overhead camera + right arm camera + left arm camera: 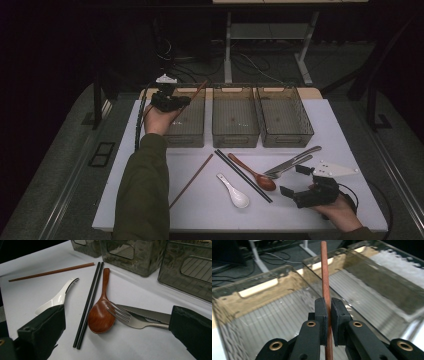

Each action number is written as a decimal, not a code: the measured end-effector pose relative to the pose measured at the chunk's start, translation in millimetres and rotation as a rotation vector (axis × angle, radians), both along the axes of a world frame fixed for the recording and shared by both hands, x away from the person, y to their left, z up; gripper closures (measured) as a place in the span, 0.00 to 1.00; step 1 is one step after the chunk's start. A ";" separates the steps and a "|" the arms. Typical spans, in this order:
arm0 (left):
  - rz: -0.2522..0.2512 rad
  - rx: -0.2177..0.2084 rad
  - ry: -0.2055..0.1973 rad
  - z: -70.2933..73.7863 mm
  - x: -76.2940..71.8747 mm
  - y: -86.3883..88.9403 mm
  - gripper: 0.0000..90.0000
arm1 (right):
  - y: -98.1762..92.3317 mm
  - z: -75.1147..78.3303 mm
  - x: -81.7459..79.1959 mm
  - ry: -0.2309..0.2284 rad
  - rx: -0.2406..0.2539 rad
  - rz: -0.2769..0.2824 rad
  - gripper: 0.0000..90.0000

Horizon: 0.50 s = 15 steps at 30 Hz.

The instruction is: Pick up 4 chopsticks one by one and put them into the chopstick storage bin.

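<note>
Left gripper view: left gripper pinching brown chopstick, long axis toward 12 o'clock, over left bin. Right gripper spread wide, idle near fork.

Wood, plastic and steel on my matt white table

The chopstick in my left gripper looks like reddish wood, smooth and matt, pinched by matt black pads. The bins are clear smoky plastic, glossy, with ribbed floors. By my right gripper lie a polished wooden spoon, a glossy white spoon like ceramic, matt black chopsticks, and a shiny metal fork and knife.
</note>
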<state>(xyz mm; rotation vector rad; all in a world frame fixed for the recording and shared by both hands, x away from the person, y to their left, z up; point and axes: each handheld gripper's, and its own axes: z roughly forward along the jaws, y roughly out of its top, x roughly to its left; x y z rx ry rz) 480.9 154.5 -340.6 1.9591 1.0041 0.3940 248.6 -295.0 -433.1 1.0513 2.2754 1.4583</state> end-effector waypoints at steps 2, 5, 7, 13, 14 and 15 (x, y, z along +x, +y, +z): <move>0.008 0.024 -0.008 -1.8 6.3 -0.6 0.93 | -0.1 0.0 0.0 -0.002 -0.003 -0.003 0.01; 0.024 0.004 -0.013 -6.6 14.9 0.3 0.93 | -0.9 0.1 -0.3 -0.004 0.000 -0.007 0.01; 0.029 0.006 -0.021 -9.5 19.8 0.4 0.93 | -1.6 -0.4 0.6 -0.006 0.001 -0.007 0.01; 0.068 0.006 -0.037 -19.3 28.0 5.9 0.93 | -1.4 -0.6 0.4 -0.006 -0.001 -0.008 0.01; 0.070 0.013 -0.035 -20.7 29.0 7.1 0.93 | -1.2 -0.9 0.6 -0.006 -0.001 -0.011 0.01; 0.082 0.017 -0.030 -21.6 29.5 7.5 0.93 | -1.1 -0.9 0.6 -0.002 -0.002 -0.013 0.01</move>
